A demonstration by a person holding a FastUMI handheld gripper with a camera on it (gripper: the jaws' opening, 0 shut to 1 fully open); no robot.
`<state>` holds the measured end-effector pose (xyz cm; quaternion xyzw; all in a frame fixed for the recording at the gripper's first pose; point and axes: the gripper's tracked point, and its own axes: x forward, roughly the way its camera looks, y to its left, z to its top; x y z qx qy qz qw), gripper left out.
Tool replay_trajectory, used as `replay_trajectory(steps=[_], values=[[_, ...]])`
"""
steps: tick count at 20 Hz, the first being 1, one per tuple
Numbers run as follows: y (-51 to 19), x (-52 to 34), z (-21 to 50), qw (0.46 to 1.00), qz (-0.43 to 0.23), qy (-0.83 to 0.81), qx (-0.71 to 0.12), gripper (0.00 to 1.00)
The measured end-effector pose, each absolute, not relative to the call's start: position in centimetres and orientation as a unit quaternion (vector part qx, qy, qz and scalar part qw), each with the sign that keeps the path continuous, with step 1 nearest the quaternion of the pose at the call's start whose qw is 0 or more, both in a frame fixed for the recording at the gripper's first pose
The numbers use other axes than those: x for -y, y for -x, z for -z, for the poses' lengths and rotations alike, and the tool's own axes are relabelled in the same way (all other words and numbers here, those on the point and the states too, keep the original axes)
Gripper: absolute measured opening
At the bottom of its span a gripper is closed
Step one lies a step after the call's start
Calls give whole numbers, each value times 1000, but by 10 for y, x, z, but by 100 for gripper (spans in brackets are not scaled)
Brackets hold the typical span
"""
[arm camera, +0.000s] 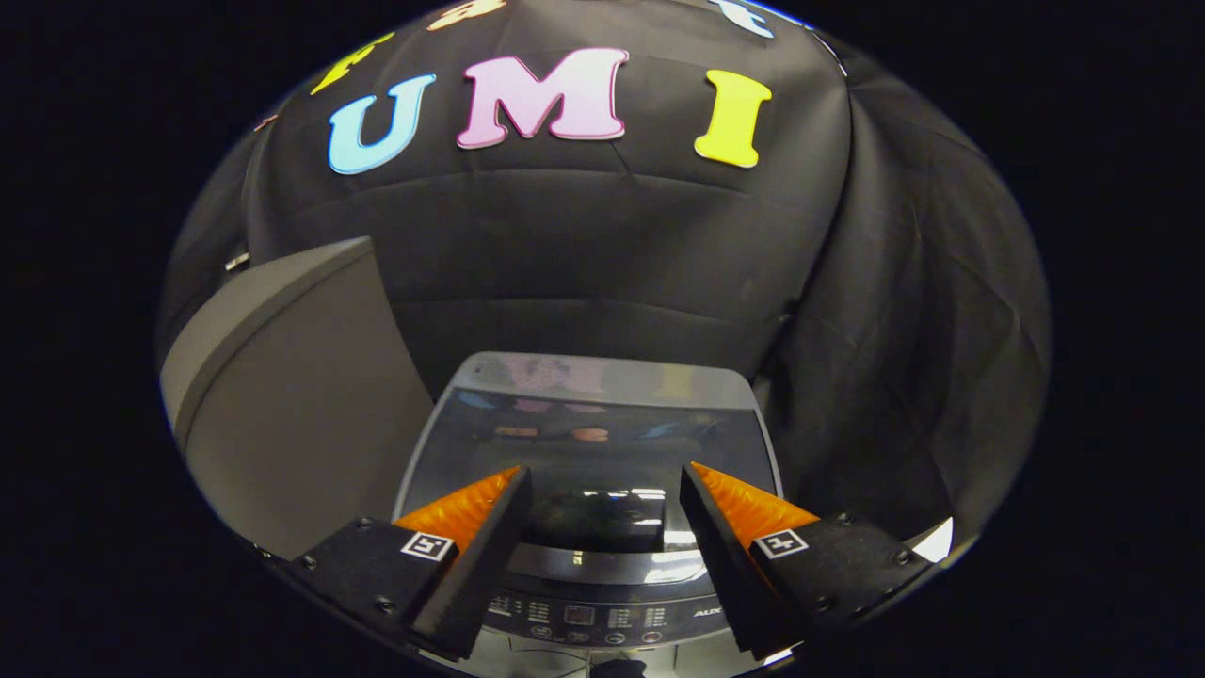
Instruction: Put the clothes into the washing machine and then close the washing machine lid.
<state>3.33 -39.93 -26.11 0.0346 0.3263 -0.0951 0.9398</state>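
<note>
Above the washing machine, the gripper hangs with its two fingers spread wide and nothing between them. The glass lid lies flat and shut below; no clothes can be seen. Pressing down carelessly could knock the control panel just beneath the fingers.

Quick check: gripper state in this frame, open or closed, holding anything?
Gripper: open, holding nothing, fingers spread above the washing machine's closed lid.
</note>
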Motion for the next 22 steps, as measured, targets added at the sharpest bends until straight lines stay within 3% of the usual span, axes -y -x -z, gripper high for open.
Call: replay_trajectory(steps=[8,15,22], values=[[-89,338,114,984,50,-37,-167,99],[-82,309,-12,996,57,-68,-3,99],[-53,265,-29,999,14,-41,17,99]])
